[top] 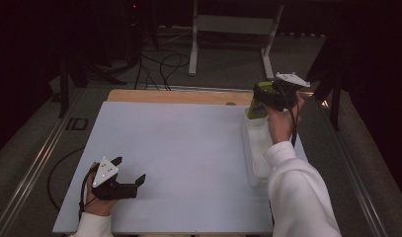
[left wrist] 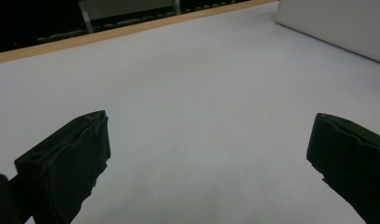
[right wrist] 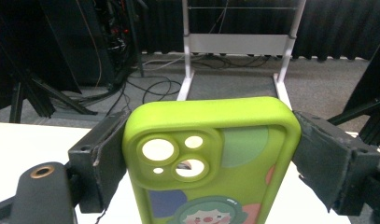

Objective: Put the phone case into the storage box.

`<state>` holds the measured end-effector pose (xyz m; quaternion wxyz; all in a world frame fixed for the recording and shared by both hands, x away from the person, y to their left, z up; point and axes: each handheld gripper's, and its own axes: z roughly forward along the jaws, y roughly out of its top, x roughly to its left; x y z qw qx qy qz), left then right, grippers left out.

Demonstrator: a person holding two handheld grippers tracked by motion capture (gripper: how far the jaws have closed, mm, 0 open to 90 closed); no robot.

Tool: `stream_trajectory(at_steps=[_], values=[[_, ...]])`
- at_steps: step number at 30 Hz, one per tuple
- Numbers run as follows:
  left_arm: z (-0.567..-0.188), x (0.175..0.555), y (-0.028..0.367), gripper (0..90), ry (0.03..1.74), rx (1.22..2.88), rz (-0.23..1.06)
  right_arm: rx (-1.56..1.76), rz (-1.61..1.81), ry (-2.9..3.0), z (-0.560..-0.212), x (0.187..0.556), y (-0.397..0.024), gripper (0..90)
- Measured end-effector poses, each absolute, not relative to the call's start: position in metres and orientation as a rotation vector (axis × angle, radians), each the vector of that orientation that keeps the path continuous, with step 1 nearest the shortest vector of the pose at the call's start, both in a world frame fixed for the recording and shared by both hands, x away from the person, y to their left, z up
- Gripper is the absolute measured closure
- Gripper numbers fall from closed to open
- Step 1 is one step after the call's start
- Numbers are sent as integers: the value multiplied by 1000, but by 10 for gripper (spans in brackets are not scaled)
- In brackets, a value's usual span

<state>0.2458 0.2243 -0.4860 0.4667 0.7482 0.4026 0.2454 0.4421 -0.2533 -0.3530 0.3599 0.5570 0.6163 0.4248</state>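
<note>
Phone case point(right wrist: 215, 163), lime green, sitting between the jaws of the right gripper point(right wrist: 211, 158), both pads pressing its long edges, camera cut-outs facing that gripper's camera; cartoon face and coloured patches printed on it, no readable writing or brand. White tray point(top: 253, 148) lying just below that gripper. Left gripper point(top: 130, 171) resting on the white table point(top: 188, 148), jaws standing wide, gripping nothing

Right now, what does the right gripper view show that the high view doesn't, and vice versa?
Right gripper view alone: the lime-green phone case close up, with camera cutouts and a cartoon clown print, clamped between the black jaws. High view alone: the left gripper, open over the pale blue table mat, and the long white tray. Both: the right gripper gripping the case, and the white metal stand behind.
</note>
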Motion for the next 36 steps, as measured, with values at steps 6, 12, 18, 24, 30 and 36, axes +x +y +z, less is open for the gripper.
stream_trajectory(at_steps=[6, 12, 18, 24, 30, 36], values=[[-486, 246, 224, 0, 987, 1836, 603, 1447, 1086, 1581, -356, 443, -256, 163], [-486, 246, 224, 0, 988, 1835, 602, 1458, 1079, 1578, -360, 444, -258, 163], [-486, 246, 224, 0, 988, 1836, 602, 1468, 1072, 1579, -365, 445, -258, 163], [-486, 246, 225, 0, 988, 1835, 602, 1482, 1067, 1573, -369, 445, -260, 163], [-486, 246, 224, 0, 988, 1836, 602, 1490, 1063, 1572, -373, 445, -260, 163], [-486, 246, 224, 0, 989, 1834, 603, 1497, 1058, 1569, -376, 445, -261, 163]])
